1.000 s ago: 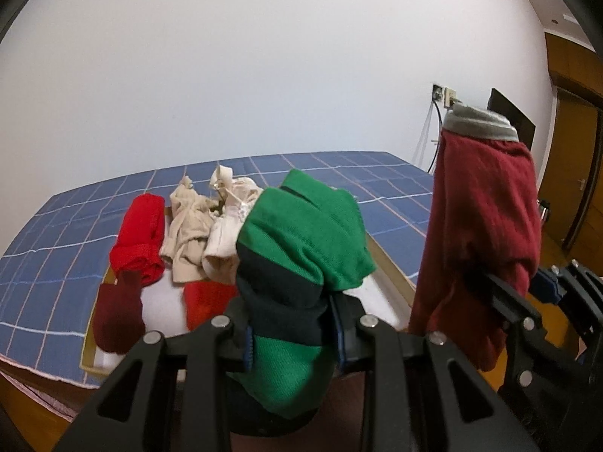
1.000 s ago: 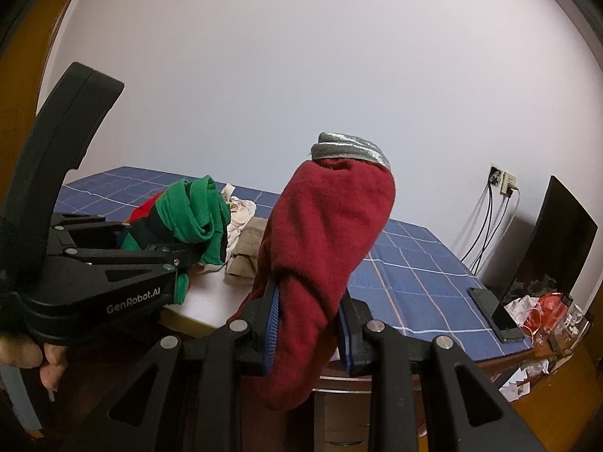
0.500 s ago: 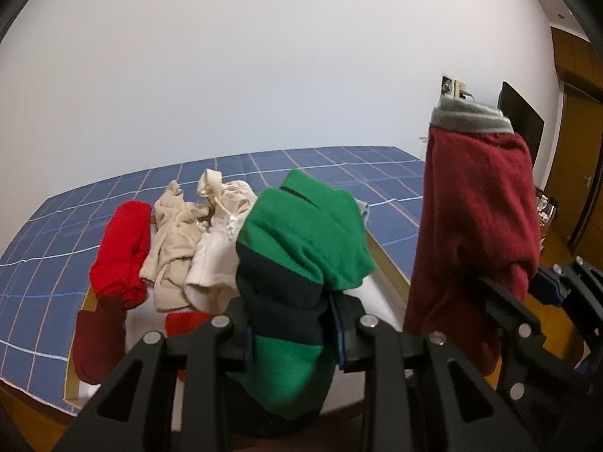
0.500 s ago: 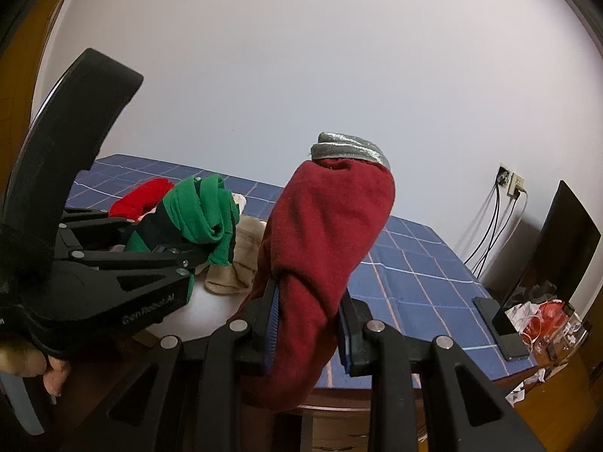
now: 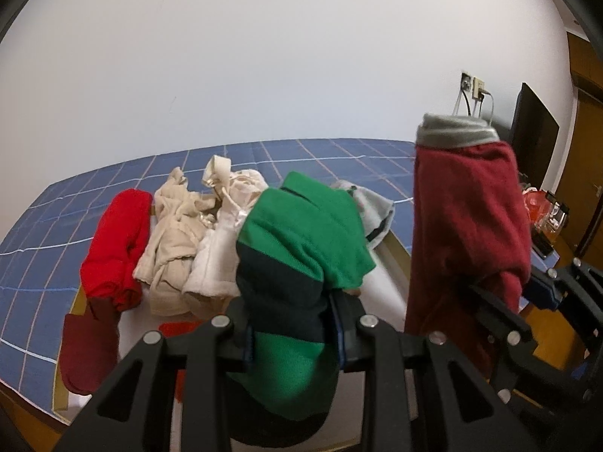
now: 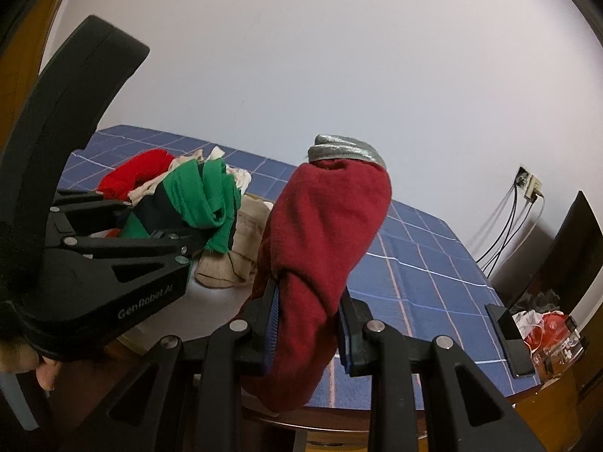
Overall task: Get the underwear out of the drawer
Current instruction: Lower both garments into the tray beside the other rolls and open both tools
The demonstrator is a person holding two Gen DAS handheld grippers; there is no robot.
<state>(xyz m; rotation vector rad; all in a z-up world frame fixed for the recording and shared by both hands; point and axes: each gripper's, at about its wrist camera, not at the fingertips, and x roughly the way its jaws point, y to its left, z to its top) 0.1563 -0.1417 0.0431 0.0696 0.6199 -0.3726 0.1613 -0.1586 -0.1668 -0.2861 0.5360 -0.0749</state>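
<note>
My left gripper (image 5: 294, 333) is shut on a green and dark navy pair of underwear (image 5: 301, 248), held up above the near edge of the table. My right gripper (image 6: 307, 324) is shut on a dark red pair of underwear with a grey waistband (image 6: 324, 226), which stands upright out of the jaws. In the left wrist view the dark red underwear (image 5: 463, 218) hangs to the right of the green pair. In the right wrist view the left gripper (image 6: 181, 241) with the green underwear (image 6: 199, 196) sits to the left.
A blue checked tablecloth (image 5: 49, 226) covers the table. On a white sheet (image 5: 384, 293) lie a red garment (image 5: 117, 245), beige clothes (image 5: 173, 237), a white garment (image 5: 222, 260), a grey one (image 5: 371, 207) and a dark red one (image 5: 86, 346). A phone (image 6: 508, 335) lies at the right edge.
Both grippers have come closer to the table and the pile of clothes, which now looks larger and nearer. Each still holds its underwear as before.
</note>
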